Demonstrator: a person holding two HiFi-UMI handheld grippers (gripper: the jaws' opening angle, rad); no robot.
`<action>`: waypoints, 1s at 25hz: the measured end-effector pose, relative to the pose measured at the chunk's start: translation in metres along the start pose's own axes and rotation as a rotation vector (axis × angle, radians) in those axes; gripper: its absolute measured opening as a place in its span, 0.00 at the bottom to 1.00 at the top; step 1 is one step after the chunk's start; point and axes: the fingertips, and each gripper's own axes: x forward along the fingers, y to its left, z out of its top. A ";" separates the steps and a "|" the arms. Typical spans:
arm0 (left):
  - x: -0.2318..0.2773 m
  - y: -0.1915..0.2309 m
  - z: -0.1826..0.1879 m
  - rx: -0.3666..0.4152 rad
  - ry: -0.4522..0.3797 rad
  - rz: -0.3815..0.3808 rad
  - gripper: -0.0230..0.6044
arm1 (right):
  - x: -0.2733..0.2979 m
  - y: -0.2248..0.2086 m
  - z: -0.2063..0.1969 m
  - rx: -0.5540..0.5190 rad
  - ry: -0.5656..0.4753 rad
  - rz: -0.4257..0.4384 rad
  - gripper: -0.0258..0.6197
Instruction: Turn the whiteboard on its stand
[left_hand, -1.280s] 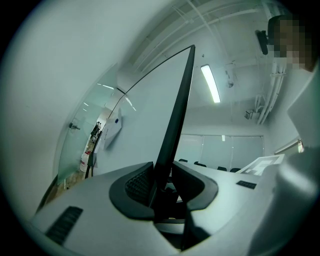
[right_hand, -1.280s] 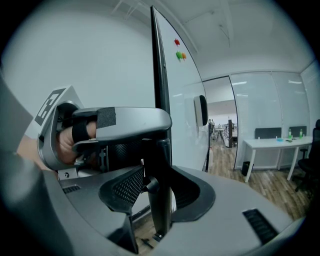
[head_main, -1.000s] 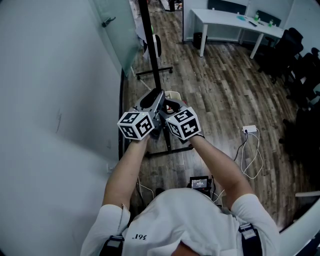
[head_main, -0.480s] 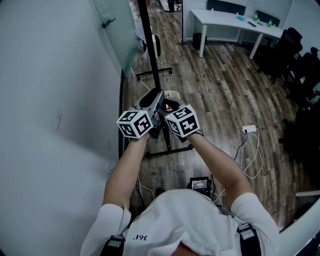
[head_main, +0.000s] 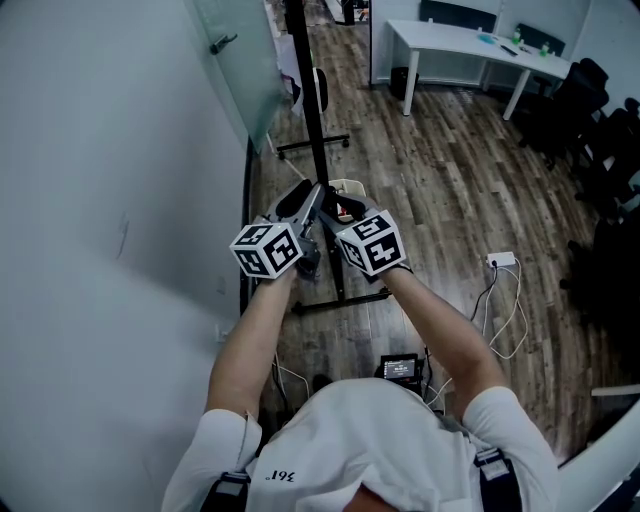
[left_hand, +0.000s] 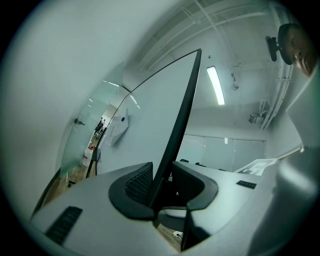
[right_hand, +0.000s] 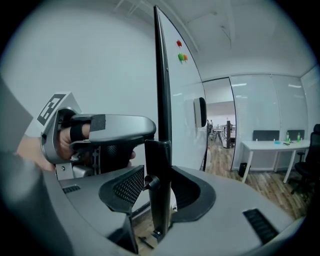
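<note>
The whiteboard (left_hand: 145, 125) stands almost edge-on, and its black frame (head_main: 305, 100) runs down to both grippers in the head view. My left gripper (head_main: 303, 207) is shut on that frame edge (left_hand: 182, 115), which passes between its pads (left_hand: 137, 185). Just beside it, my right gripper (head_main: 335, 212) is shut on the same frame (right_hand: 161, 75), at a black bracket with a small knob (right_hand: 150, 182). In the right gripper view the left gripper (right_hand: 105, 130) shows on the board's other side. The board's right face carries coloured magnets (right_hand: 181, 55) and an eraser (right_hand: 201, 112).
The stand's black feet (head_main: 335, 297) rest on the wood floor. A pale wall (head_main: 100, 200) and a glass door (head_main: 235, 60) are to the left. A white desk (head_main: 470, 45), black chairs (head_main: 590, 110), a power strip with cable (head_main: 497, 262) and a small device (head_main: 398, 366) lie around.
Both grippers and the frame edge have shifted only slightly in the view. The grips look the same.
</note>
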 end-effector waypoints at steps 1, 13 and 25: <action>-0.002 0.000 0.000 -0.001 -0.001 0.002 0.22 | -0.002 0.000 0.000 -0.005 -0.002 -0.003 0.32; -0.016 -0.008 0.005 0.001 -0.006 -0.003 0.22 | -0.032 -0.012 0.010 -0.001 -0.047 -0.053 0.32; -0.038 -0.030 0.016 0.017 -0.017 -0.017 0.22 | -0.066 -0.003 0.030 -0.008 -0.113 -0.069 0.25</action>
